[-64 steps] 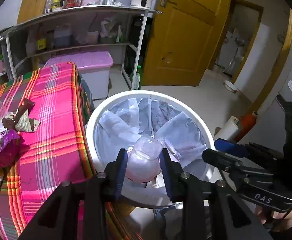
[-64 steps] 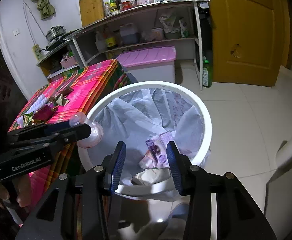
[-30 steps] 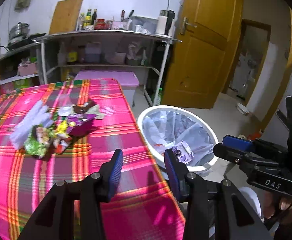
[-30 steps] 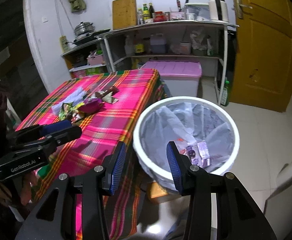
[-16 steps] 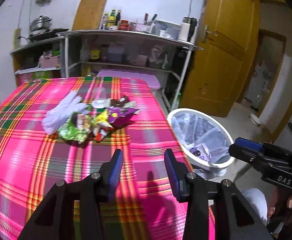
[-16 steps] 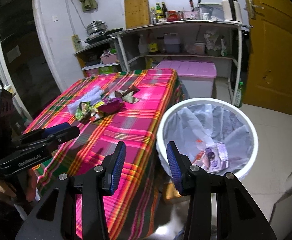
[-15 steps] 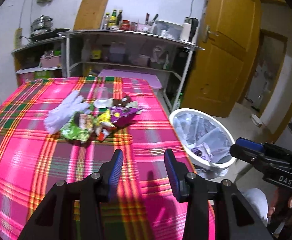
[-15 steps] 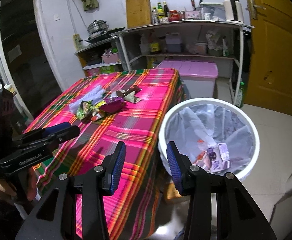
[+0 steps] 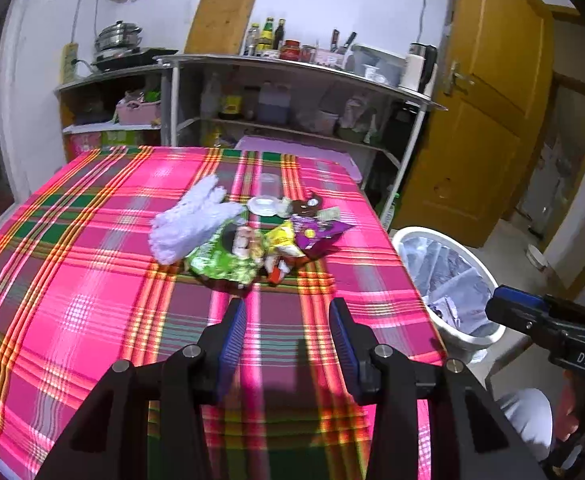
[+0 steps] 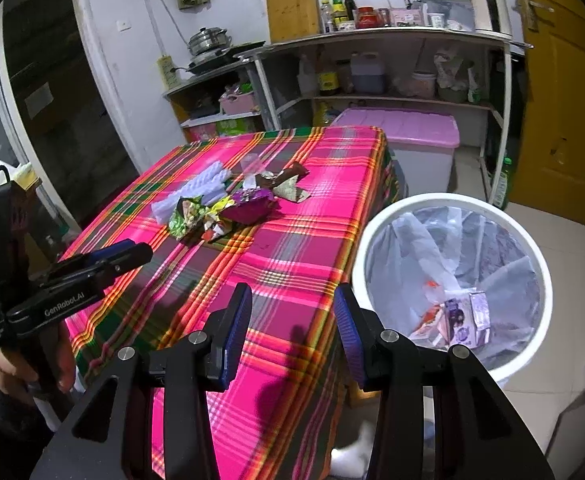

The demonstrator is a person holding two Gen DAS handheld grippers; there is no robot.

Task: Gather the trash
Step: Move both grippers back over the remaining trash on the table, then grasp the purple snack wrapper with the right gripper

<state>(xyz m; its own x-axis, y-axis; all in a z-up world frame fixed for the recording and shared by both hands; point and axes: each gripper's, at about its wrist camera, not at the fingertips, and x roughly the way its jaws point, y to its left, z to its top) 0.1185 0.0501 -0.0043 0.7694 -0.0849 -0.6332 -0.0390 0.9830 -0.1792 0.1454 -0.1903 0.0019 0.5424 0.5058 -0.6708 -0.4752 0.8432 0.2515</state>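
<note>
A heap of trash lies mid-table on the pink plaid cloth (image 9: 92, 280): a green wrapper (image 9: 222, 262), a purple wrapper (image 9: 318, 234), a white glove (image 9: 188, 220), a clear plastic cup (image 9: 266, 196) and a brown wrapper (image 9: 308, 206). My left gripper (image 9: 288, 312) hovers open and empty over the cloth, a short way in front of the heap. My right gripper (image 10: 290, 304) is open and empty above the table's corner. The same heap (image 10: 228, 204) shows farther off in the right wrist view. The white bin (image 10: 448, 276), lined with a bag, holds wrappers (image 10: 456, 316).
The bin (image 9: 448, 280) stands on the floor off the table's right edge. Behind the table are metal shelves (image 9: 292, 92) with bottles and pots, a pink-lidded storage box (image 10: 408, 128) and a yellow door (image 9: 488, 120). A hand (image 10: 20, 364) holds the left gripper's handle.
The left gripper has swung from the bin over the table toward the heap, which now sits closer and centred. The right gripper drifted back from the bin toward the table corner.
</note>
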